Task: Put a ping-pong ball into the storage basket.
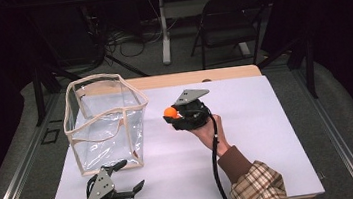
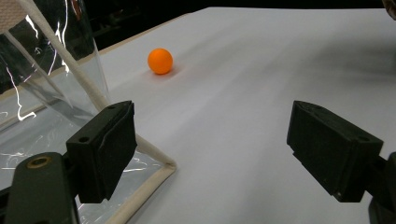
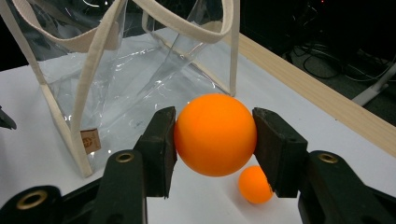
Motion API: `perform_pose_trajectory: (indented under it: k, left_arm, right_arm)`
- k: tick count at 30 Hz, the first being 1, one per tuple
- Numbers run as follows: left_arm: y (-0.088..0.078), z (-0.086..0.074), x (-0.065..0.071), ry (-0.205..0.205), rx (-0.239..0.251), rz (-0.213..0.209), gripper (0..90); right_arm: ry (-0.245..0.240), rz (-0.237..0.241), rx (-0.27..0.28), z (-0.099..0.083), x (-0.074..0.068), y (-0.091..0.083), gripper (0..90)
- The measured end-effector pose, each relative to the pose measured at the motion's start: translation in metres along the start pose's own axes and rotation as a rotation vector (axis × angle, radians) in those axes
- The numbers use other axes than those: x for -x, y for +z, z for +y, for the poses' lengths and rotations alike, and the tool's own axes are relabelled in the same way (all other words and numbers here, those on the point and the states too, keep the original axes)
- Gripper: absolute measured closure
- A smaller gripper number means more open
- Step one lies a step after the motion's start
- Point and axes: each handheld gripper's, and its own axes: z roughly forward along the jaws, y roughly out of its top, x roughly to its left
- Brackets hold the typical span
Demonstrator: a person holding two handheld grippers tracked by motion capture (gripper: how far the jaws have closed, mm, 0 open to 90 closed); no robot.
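Observation:
My right gripper [image 1: 172, 114] hangs over the middle of the white table, shut on an orange ball [image 1: 169, 112]. In the right gripper view this ball [image 3: 215, 134] sits squarely between the two pads, just right of the clear bag. A second orange ball [image 3: 254, 184] lies on the table below it; the left gripper view shows this ball [image 2: 160, 60] resting beyond the bag's corner. The clear bag [image 1: 106, 120] with beige trim stands upright and open-topped at the left. My left gripper [image 1: 132, 175] rests near the front left edge, open, with nothing between its jaws.
The white table sheet [image 1: 254, 136] stretches bare to the right and front. A wooden table edge [image 1: 197, 76] runs along the back. A folding chair [image 1: 230, 18] and floor cables lie behind the table.

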Motion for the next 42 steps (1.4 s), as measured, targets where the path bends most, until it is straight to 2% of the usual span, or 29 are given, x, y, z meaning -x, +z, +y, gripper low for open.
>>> perform_pose_trajectory:
  k: [42]
  left_arm:
    - [0.000, 0.000, -0.001, 0.002, 0.003, 0.000, 15.9]
  right_arm:
    - [-0.027, 0.015, 0.021, 0.044, -0.003, 0.010, 51.1]
